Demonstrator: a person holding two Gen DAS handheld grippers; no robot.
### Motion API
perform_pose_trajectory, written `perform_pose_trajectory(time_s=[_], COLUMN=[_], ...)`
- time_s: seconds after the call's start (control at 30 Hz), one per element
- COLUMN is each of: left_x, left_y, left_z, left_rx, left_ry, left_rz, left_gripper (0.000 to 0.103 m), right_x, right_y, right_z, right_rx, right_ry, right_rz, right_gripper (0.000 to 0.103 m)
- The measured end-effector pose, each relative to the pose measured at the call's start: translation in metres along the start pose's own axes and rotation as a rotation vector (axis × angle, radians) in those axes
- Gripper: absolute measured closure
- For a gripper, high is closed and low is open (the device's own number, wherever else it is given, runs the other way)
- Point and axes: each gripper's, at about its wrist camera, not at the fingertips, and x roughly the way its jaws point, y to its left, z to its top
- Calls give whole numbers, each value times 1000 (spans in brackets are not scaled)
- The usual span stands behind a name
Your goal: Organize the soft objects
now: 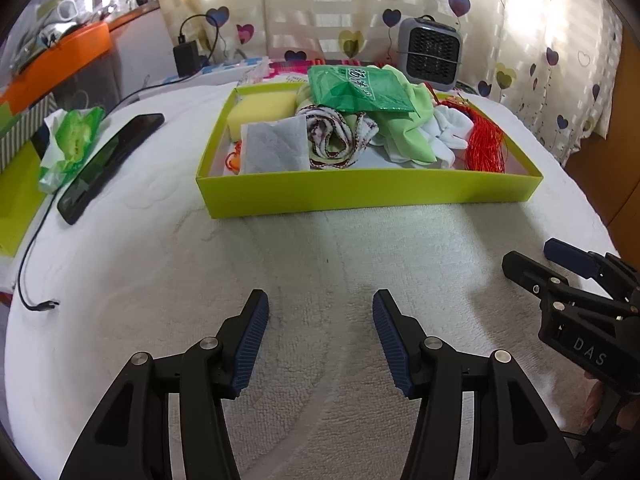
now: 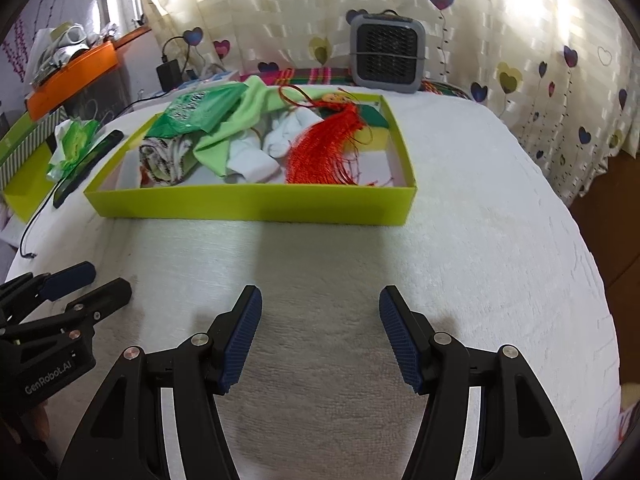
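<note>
Hovering over the white towel-covered tabletop [image 1: 320, 264], the left hand-held gripper [image 1: 320, 340] and the right hand-held gripper [image 2: 320, 336] both stand wide apart with nothing between their blue pads. Beyond them sits a lime tray [image 1: 360, 196] holding the soft things: a green bag [image 1: 356, 88], green cloth [image 1: 404, 136], white socks [image 1: 444, 132], red tassel [image 1: 486, 144], yellow sponge [image 1: 260, 110] and grey cloth [image 1: 276, 146]. Left of the tray lie a phone [image 1: 108, 164] and a crumpled green wrapper [image 1: 70, 140].
</note>
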Motion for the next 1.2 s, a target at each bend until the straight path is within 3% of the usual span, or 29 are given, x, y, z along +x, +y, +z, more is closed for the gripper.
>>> perform_pose_trajectory(time_s=[0.47, 1.2], left_x=[1, 0], left_y=[-3, -2], left_z=[-2, -3], left_rx=[-11, -16], left_ry=[-23, -24], left_rz=[29, 29], left_gripper=[46, 46], right_x=[1, 0], right_y=[4, 4], right_z=[-6, -7], right_rx=[-25, -18], right_ry=[30, 28], right_rz=[-18, -26], right_gripper=[33, 31])
